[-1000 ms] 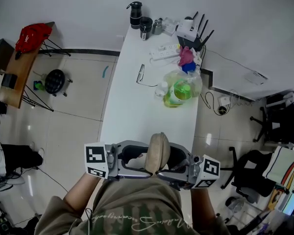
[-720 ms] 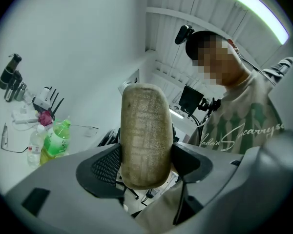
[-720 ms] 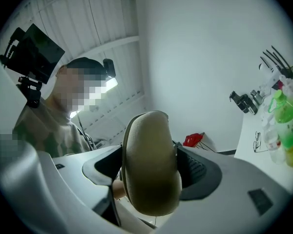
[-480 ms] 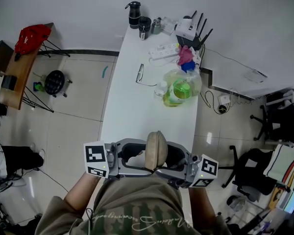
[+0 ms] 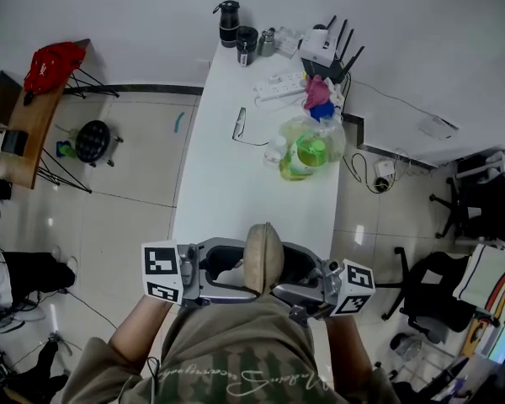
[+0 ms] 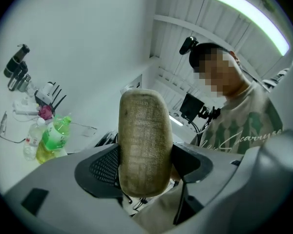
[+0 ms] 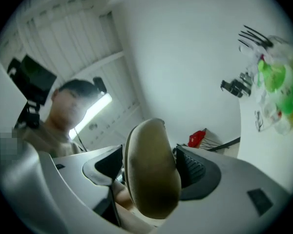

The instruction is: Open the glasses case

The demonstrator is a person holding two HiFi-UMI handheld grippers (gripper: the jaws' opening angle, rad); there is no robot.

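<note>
Gripping from opposite sides in the head view, the left gripper [image 5: 231, 269] and right gripper [image 5: 296, 274] are sharing a tan, oval, fabric-textured glasses case [image 5: 263, 255] at the near end of the long white table [image 5: 227, 183]. In the left gripper view, its jaws are standing wide, pressing the upright case's sides. In the right gripper view, its jaws are clamping the case the same way.

floor [image 5: 126, 217]: beige tiles | wall [image 5: 109, 15]: white | table [image 5: 219, 192]: long, white
</note>
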